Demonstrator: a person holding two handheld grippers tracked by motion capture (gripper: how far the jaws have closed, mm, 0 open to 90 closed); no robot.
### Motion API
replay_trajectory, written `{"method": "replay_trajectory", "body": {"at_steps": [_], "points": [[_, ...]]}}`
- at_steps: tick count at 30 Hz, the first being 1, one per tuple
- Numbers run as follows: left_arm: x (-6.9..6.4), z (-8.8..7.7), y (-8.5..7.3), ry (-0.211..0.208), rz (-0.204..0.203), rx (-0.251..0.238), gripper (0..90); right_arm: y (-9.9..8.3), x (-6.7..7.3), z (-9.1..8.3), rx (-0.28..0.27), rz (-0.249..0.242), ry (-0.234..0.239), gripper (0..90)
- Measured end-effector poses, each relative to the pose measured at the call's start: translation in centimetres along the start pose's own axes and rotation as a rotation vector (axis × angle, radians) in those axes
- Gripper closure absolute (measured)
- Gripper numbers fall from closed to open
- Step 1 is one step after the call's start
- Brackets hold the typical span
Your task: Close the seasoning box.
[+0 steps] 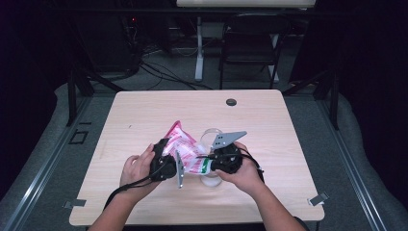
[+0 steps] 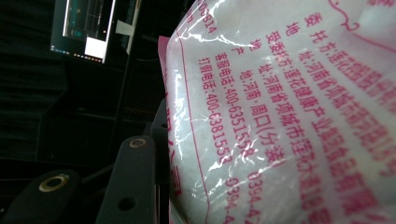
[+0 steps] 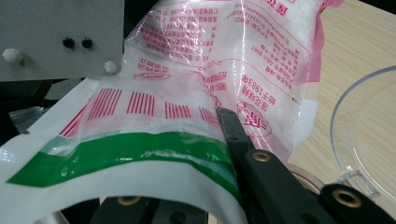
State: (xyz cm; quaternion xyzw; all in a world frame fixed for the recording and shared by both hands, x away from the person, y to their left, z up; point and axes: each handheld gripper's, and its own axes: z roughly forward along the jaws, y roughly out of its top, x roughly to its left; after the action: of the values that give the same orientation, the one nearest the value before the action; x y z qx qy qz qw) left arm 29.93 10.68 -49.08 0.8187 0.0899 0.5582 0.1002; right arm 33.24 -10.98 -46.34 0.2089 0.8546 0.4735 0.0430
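Roughly midway across the wooden table (image 1: 144, 110), toward its near edge, a pink-and-white plastic bag (image 1: 185, 149) of white grains is held up between two hand-held grippers. Just beside it, toward the right edge, stands a clear glass bowl (image 1: 210, 137). At the bag's printed end, the left gripper (image 1: 166, 161) has its jaws clenched on the bag, whose pink lettering presses close to its camera. At the green-striped end, the right gripper (image 1: 219, 161) pinches the bag too, one black jaw lying across the film.
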Motion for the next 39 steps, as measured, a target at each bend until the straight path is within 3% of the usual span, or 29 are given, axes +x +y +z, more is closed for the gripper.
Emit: {"method": "replay_trajectory", "body": {"at_steps": [22, 39], "points": [[0.13, -0.28, 0.5, 0.052, 0.086, 0.006, 61.1, -0.17, -0.18, 0.01, 0.005, 0.0, -0.01, 90.0], [0.11, -0.54, 0.76, 0.119, 0.134, -0.01, 61.5, -0.38, -0.43, 0.05, 0.01, 0.009, -0.001, 90.0]]}}
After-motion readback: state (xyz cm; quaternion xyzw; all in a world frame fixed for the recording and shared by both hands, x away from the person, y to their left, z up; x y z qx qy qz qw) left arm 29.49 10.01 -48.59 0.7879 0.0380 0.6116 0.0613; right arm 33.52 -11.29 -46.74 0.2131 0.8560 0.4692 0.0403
